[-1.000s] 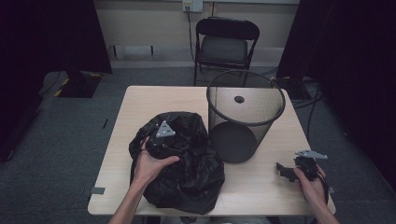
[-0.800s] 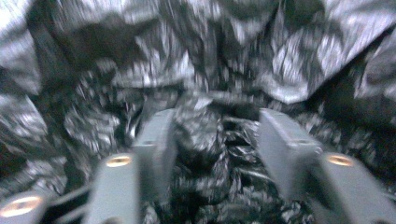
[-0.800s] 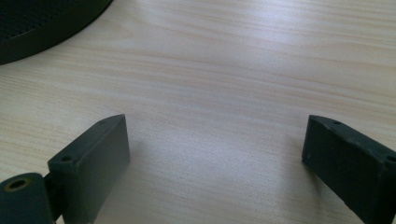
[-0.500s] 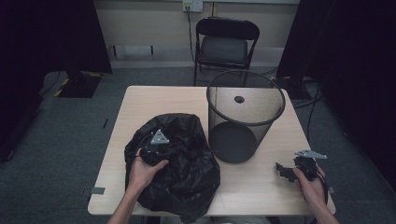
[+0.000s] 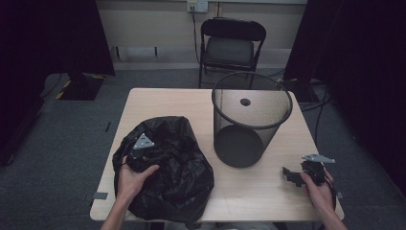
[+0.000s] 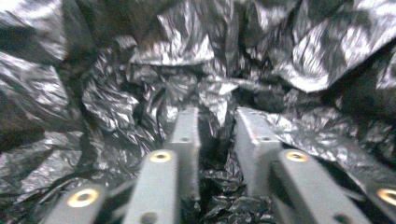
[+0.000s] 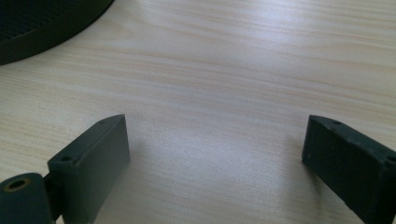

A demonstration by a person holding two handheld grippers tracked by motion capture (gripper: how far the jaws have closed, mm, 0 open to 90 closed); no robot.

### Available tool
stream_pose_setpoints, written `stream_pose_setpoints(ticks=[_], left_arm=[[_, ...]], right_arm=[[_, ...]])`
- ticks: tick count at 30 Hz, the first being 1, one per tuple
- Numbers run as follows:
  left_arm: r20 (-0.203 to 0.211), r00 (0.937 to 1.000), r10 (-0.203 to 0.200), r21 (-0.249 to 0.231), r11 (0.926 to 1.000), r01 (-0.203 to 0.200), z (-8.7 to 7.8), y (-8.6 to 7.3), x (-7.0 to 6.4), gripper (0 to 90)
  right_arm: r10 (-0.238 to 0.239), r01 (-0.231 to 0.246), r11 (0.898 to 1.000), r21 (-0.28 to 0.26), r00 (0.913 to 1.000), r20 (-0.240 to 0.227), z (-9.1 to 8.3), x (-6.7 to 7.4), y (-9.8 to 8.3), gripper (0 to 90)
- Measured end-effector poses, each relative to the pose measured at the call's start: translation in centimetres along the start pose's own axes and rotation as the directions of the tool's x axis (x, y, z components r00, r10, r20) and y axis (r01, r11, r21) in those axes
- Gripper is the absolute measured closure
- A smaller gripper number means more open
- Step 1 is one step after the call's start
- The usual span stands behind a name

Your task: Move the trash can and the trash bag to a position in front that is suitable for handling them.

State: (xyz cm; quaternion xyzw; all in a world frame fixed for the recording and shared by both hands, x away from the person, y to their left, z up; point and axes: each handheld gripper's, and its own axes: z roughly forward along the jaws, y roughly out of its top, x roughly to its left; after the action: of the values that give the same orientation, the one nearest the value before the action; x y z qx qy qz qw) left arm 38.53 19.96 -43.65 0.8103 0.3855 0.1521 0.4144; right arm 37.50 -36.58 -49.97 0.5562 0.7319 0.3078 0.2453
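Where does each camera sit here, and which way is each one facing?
High view: above the person's side, looking forward and down on the table, mesh bin, black bag; forearms and both tongs show.
Left gripper view: rides on the left tongs, looking into crumpled bag plastic that runs between the slightly parted jaws.
Right gripper view: rides on the right tongs, open over bare tabletop, bin base at the corner.
Shared: high and right views show bin and table.
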Motion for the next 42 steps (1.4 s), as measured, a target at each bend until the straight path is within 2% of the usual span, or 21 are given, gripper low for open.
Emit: stream_pose_setpoints(ticks=[3,5,8,9,13,17,19,21,23,26,29,31,32,35,36,38,39,40,42], left_arm=[[-0.028,0.9994,-0.021,-0.036,0.9992,0.02,-0.6,0.2,-0.2,49.3],[-0.044,0.9988,-0.021,-0.064,0.9978,0.018,-0.9,0.3,-0.5,42.8],[-0.069,0.9963,-0.051,-0.105,0.9935,0.043,-1.8,0.7,-1.1,28.5],[-0.071,0.996,-0.054,-0.118,0.992,0.046,-2.2,0.8,-1.4,26.7],[-0.047,0.9974,-0.054,-0.155,0.9868,0.046,-3.6,1.6,-2.9,20.0],[-0.012,0.9999,-0.01,-0.199,0.9801,0.008,-4.4,2.7,-4.9,16.1],[-0.007,1.0,0.006,-0.208,0.9782,-0.007,-4.5,3.5,-5.9,15.6],[0.037,0.9993,0.004,-0.228,0.9737,0.004,-4.2,4.4,-6.7,15.8],[0.039,0.9991,0.02,-0.232,0.9727,-0.01,-4.0,5.4,-7.5,15.7],[0.056,0.9983,0.016,-0.255,0.9668,-0.001,-3.8,7.2,-8.7,15.7],[0.033,0.9991,0.028,-0.276,0.961,-0.018,-3.5,8.6,-9.4,15.7],[0.011,0.9993,0.036,-0.287,0.9574,-0.031,-2.8,9.6,-9.4,15.7],[0.0,0.9997,0.024,-0.29,0.9568,-0.023,-2.3,9.9,-9.2,15.6],[-0.016,0.9999,-0.005,-0.299,0.9542,0.0,-0.7,10.8,-8.4,15.6],[-0.034,0.9993,-0.013,-0.299,0.9543,0.003,0.1,11.2,-7.9,15.6],[-0.027,0.9994,-0.023,-0.289,0.9572,0.014,1.2,11.7,-7.2,15.6],[-0.05,0.9987,-0.006,-0.272,0.9623,-0.007,2.0,12.0,-6.9,15.6],[-0.068,0.9977,0.004,-0.272,0.962,-0.022,2.6,12.3,-6.6,15.5],[-0.05,0.9984,-0.026,-0.265,0.9642,0.012,3.7,12.7,-5.9,15.7]], right_arm=[[0.0,0.0,1.0,0.0,1.0,0.0,0.0,0.0,0.0,6.5],[0.0,0.0,1.0,0.0,1.0,0.0,0.0,0.0,0.0,6.5],[0.0,0.0,1.0,0.0,1.0,-0.003,0.0,0.0,0.0,6.5],[-0.004,0.004,1.0,0.0,1.0,-0.007,0.0,0.0,0.0,6.6],[-0.018,0.018,1.0,0.002,0.9994,-0.029,-0.2,0.2,0.1,12.6],[-0.014,0.013,1.0,-0.02,0.9978,-0.066,-0.9,0.6,0.6,12.4],[-0.006,0.002,0.999,-0.054,0.9969,-0.078,-1.5,0.7,1.1,12.4],[-0.004,-0.006,0.995,-0.101,0.9954,-0.096,-2.3,0.7,1.6,11.9],[-0.002,-0.013,0.991,-0.134,0.9941,-0.109,-3.1,0.7,2.1,11.9],[-0.014,-0.01,0.983,-0.185,0.9914,-0.13,-4.0,0.6,2.8,11.8],[-0.008,-0.024,0.975,-0.22,0.9896,-0.143,-4.7,0.3,3.8,11.9],[-0.035,-0.001,0.968,-0.25,0.9897,-0.139,-5.1,0.2,4.6,11.9],[-0.043,0.006,0.966,-0.258,0.9892,-0.14,-5.3,0.3,5.1,11.9],[-0.071,0.016,0.962,-0.273,0.9791,-0.19,-5.6,0.3,6.4,11.6],[-0.075,0.017,0.96,-0.28,0.9773,-0.198,-5.7,0.3,6.7,11.5],[-0.098,0.038,0.951,-0.307,0.9785,-0.181,-5.6,0.3,7.7,11.6],[-0.104,0.044,0.949,-0.312,0.9786,-0.178,-5.6,0.2,8.0,11.5],[-0.105,0.044,0.945,-0.325,0.979,-0.175,-5.4,0.0,8.5,11.5],[-0.103,0.036,0.939,-0.342,0.9782,-0.18,-5.0,-0.4,9.3,11.4]])
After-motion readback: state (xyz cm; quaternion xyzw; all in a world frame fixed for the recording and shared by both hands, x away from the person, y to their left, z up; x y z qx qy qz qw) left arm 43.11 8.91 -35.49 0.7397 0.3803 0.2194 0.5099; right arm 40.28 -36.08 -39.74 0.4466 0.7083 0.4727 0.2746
